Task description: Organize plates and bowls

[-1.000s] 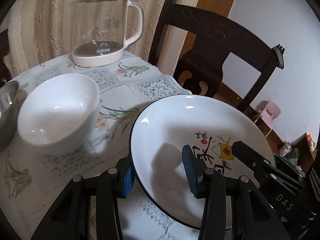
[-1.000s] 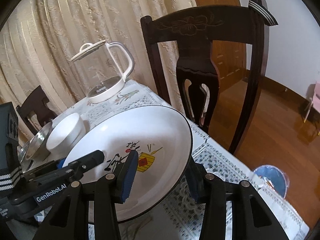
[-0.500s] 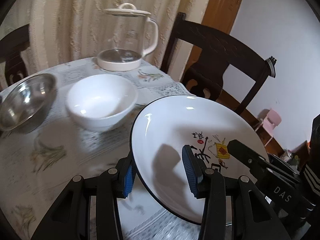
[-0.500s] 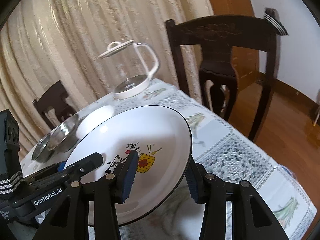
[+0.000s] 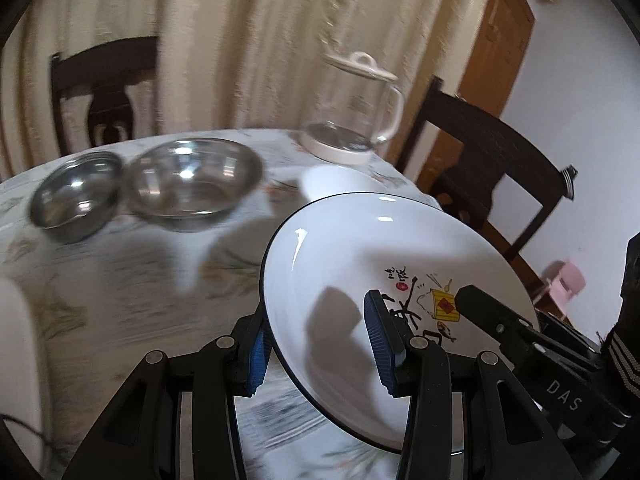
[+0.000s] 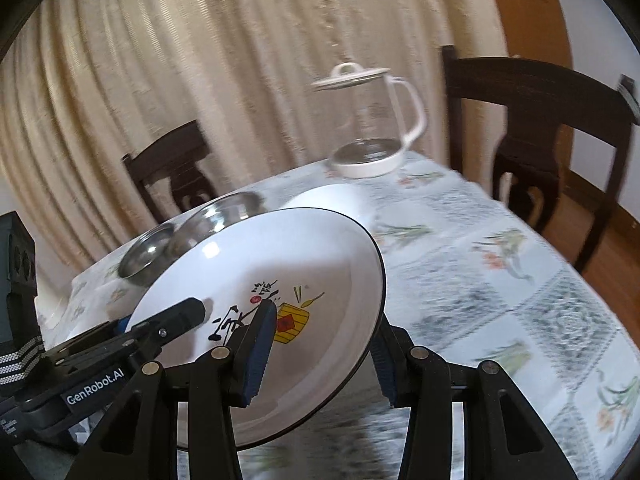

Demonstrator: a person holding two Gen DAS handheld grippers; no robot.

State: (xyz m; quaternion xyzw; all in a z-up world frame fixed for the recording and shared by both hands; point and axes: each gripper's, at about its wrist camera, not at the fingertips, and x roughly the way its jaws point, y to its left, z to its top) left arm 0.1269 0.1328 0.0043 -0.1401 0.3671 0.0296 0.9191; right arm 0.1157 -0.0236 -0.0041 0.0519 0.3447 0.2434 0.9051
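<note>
- Plate (image 5: 372,248): white, dark-rimmed, painted motif off-centre. Carried clear of the tabletop (image 5: 120,280), tilted, between both tools. Nothing lies in it.
- Left tool (image 5: 324,344): jaws part-closed, straddling the plate's near-left rim, one blue pad (image 5: 380,336) over the face and the other below the rim. It has hold of the plate.
- Right tool (image 6: 320,348): jaws part-closed across the opposite rim, one pad (image 6: 260,344) on the painted face and one under the edge. It too has hold of the plate. Its tip (image 5: 492,312) shows in the left wrist view.
- Large steel bowl (image 5: 192,184): stands on the tabletop, empty.
- Small steel bowl (image 5: 76,196): just beside the large one, on its left, rims close or touching; blur hides which. Empty.
- White bowl (image 5: 340,182): on the tabletop beyond the plate, mostly hidden by the plate's rim; contents cannot be told.
- Glass jug (image 5: 356,120): lidded, white base and handle, at the far edge of the tabletop; appears empty.
- Chairs (image 6: 532,128): dark wood, round the tabletop; curtain (image 5: 240,40) behind.
- Progress, as judged: early to middle. The plate is in transit and not yet set down. The three bowls stand separately, not nested.
- Left to do, as judged: place the plate, then stack or group the bowls.
</note>
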